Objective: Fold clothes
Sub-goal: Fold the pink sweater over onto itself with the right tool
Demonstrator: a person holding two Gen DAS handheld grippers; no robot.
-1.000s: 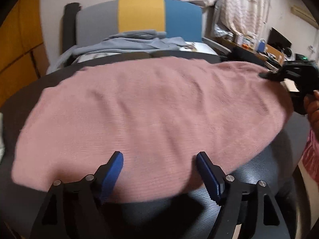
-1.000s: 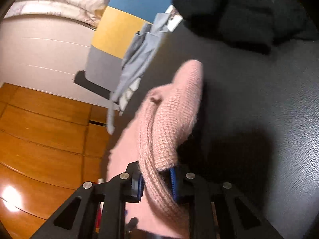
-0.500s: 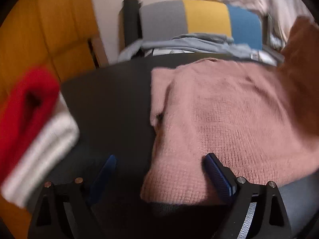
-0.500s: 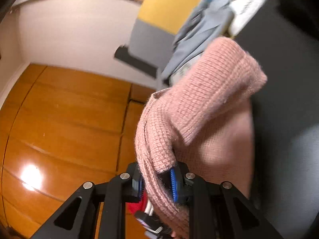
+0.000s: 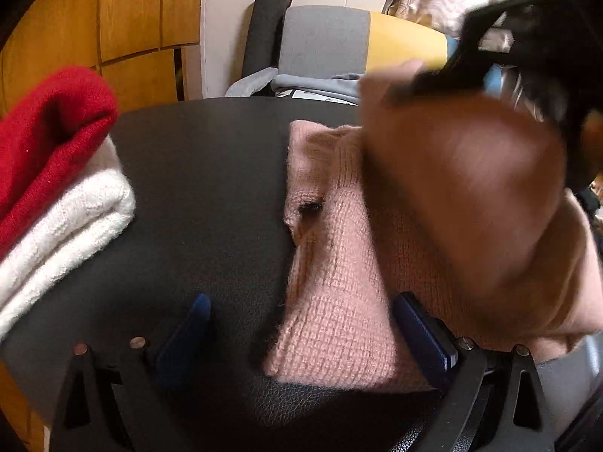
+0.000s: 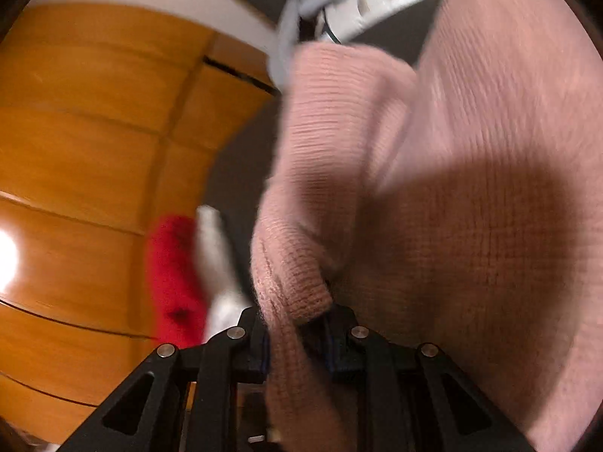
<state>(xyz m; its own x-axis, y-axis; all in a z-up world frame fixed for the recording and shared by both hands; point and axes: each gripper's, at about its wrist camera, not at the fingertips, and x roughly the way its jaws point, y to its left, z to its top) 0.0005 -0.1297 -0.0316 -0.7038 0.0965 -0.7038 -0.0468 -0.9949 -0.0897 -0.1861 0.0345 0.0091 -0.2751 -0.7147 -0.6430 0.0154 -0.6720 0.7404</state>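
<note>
Pink, fuzzy, ribbed-knit wool making up the sweater (image 5: 339,301) lying partly folded on the black leather-grained tabletop (image 5: 211,188), with its near corner sitting between the blue-padded fingers (image 5: 422,331) of the left gripper (image 5: 301,335), touching neither pad as far as can be seen. Standing wide apart and widening a little more, those left jaws, with the right-hand pad just beside the knit's edge and the left-hand pad over bare tabletop. Hanging blurred above and to the right of the left fingers, a lifted fold of the same pink sweater, carried by the black right gripper (image 5: 490,49) seen at the upper right. Pinching a thick rolled hem of the pink sweater (image 6: 452,188) in the right wrist view, the right gripper (image 6: 297,346) with jaws narrow but easing slightly apart, the knit bulging up and spreading forward and to the right of the fingers. Resting well to the left of the left fingers, a folded red knit garment (image 5: 49,128) stacked on a folded white knit garment (image 5: 64,233). Standing beyond the fingers, past the table's far edge, a grey, yellow and blue upholstered chair back (image 5: 339,41) with a pale blue-grey cloth (image 5: 316,84) draped over the seat.
</note>
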